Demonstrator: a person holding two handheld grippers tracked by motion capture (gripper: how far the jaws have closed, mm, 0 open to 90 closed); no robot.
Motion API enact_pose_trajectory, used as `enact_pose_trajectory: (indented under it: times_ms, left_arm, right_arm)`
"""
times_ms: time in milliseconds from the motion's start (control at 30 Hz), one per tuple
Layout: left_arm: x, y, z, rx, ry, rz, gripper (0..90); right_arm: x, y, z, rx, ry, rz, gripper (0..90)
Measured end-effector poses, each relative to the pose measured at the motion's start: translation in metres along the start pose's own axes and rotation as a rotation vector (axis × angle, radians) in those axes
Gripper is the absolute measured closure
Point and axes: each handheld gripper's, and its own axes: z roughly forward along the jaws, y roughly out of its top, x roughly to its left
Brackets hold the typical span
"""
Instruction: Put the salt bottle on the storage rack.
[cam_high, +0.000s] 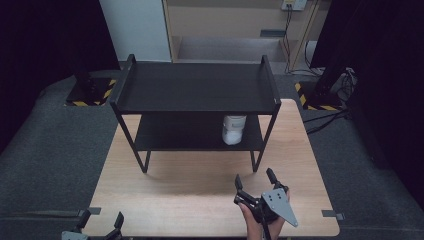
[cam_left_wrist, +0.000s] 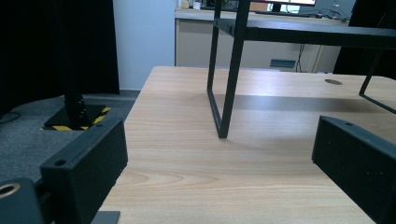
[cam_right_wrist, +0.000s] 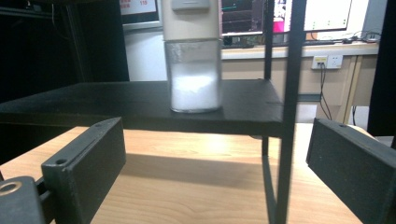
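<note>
A black two-tier shelf rack (cam_high: 195, 90) stands on the far half of the wooden surface (cam_high: 200, 195). On its lower shelf, toward the right end, stands an upright clear jar (cam_high: 234, 129) with a pale cap, partly filled with white powder. In the right gripper view the jar (cam_right_wrist: 195, 74) sits near the front edge of the lower shelf (cam_right_wrist: 140, 105), just left of the rack's front right leg (cam_right_wrist: 287, 112).

The right claw (cam_high: 254, 180) is held by a hand (cam_high: 257, 225) over the near right part of the surface, jaws spread wide and empty, pointing toward the rack. It is well apart from the jar. A grey three-cornered plate sits on top of it.

The left claw (cam_high: 101, 218) is at the near left corner of the surface, at the bottom edge of the high view. Its jaws also stand wide apart with nothing between them. In the left gripper view it faces the rack's front left leg (cam_left_wrist: 231, 70), which stands on bare wood.

The floor around the surface is grey carpet (cam_high: 50, 135). Black stands with yellow-and-black hazard striping (cam_high: 92, 90) sit at either side beyond the surface.
</note>
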Motion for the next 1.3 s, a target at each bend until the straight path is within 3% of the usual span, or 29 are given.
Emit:
enact_pose_trajectory:
  times_ms: [367, 767, 1300]
  left_arm:
    - [-0.001, 0.002, 0.002, -0.007, 0.003, 0.011, 2.3]
    - [-0.003, 0.004, 0.004, -0.007, 0.001, 0.018, 2.3]
    - [-0.006, 0.005, 0.006, -0.002, -0.001, 0.024, 2.3]
  right_arm:
    - [-0.027, -0.026, -0.028, -0.018, -0.026, 0.019, 5.3]
    - [-0.050, -0.037, -0.045, -0.004, -0.040, 0.014, 6.0]
    - [-0.060, -0.043, -0.050, -0.014, -0.069, 0.025, 6.6]
